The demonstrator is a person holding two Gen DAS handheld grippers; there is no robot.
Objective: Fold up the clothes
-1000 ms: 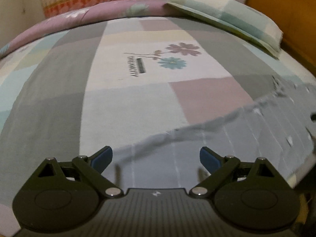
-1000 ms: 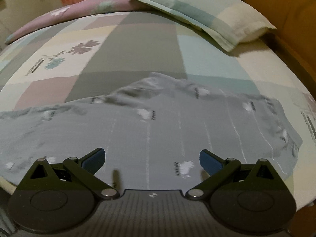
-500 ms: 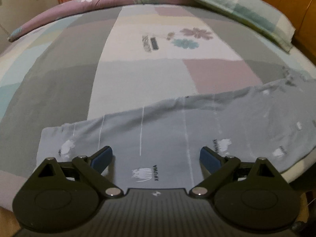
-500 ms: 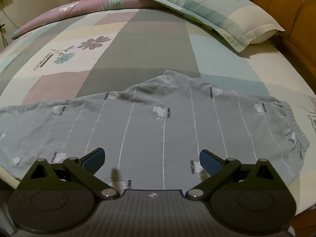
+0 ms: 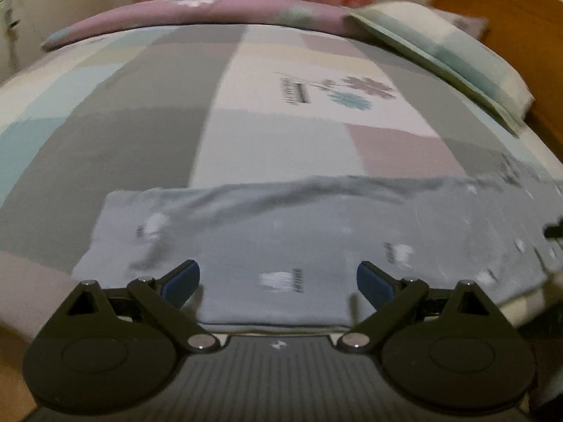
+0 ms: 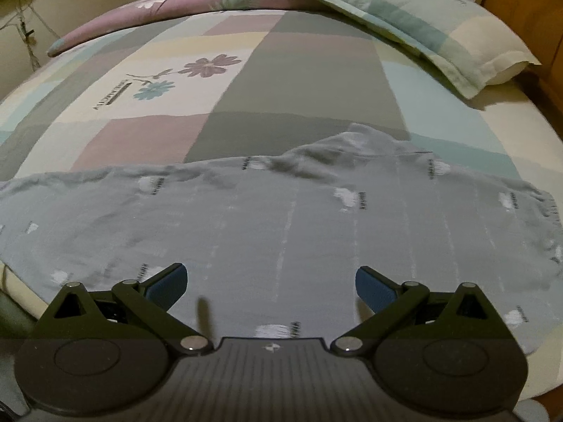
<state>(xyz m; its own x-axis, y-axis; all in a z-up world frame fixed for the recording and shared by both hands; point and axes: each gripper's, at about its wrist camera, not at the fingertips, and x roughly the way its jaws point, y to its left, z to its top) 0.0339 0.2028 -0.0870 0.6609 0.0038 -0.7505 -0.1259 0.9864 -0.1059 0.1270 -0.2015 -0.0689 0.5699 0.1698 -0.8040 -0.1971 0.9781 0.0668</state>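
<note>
Hovering low over the near edge of the bed, the left gripper (image 5: 278,283) has its blue pads spread wide with nothing between them; the right gripper (image 6: 269,283) is likewise spread and empty. Directly under both, from about 6 o'clock outward, lies the grey trousers (image 6: 281,218), a printed grey garment stretched flat along the bed's near side. Its long axis runs crosswise, from 9 o'clock to 3 o'clock, square to the line of either tool's fingers.

In the left wrist view a straight cuff end (image 5: 102,225) sits at about 10 o'clock, just beyond the left pad, so the left gripper is the nearer one to that end. In the right wrist view the gathered waistband (image 6: 550,211) lies out at 3 o'clock, nearer the right gripper, and a bump of cloth (image 6: 355,140) rises at 12 o'clock along the far edge.

My judgement is that whether the garment is already doubled leg on leg cannot be settled; the left view is motion-blurred. Any fold along the long axis would depend on each tool taking its own end.

Farther off at 12 o'clock spreads the patchwork bedsheet (image 6: 309,70), and at 1 to 2 o'clock rests a checked pillow (image 6: 422,24).
</note>
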